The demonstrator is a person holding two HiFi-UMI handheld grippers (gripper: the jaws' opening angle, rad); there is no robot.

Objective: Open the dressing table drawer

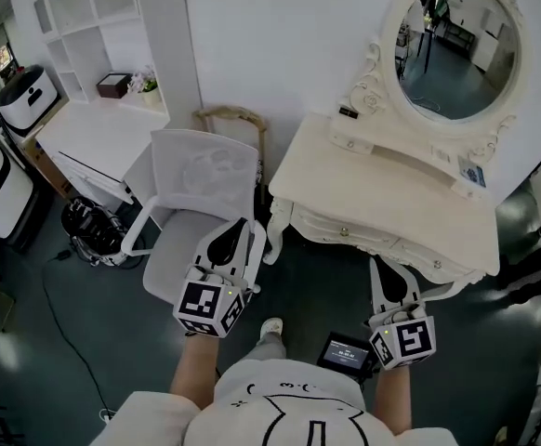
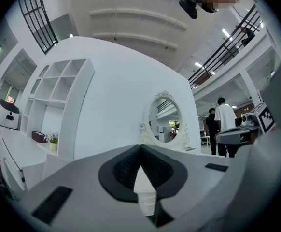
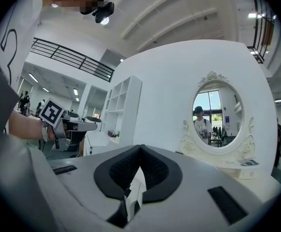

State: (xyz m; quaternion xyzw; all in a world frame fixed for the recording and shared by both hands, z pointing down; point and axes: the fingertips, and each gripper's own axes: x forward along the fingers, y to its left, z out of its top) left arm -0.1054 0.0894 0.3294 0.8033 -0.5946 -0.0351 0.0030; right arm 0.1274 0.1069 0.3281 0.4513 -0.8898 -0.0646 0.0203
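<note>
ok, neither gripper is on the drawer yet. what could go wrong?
1. The left gripper and right gripper both have jaws shut. They must part before taking the small knob on the drawer, which looks easy to slip off.
2. The chair stands close beside the dressing table; the left gripper could bump it.

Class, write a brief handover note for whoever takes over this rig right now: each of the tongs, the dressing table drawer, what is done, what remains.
Left tongs: shut, empty, held by the white chair, left of the dressing table.
Right tongs: shut, empty, held in front of the table, short of its front.
Drawer: closed under the tabletop, small knob showing; neither pair of tongs touches it.
Done: nothing yet.
Left to do: open one pair of tongs, grip the knob, pull the drawer out.
</note>
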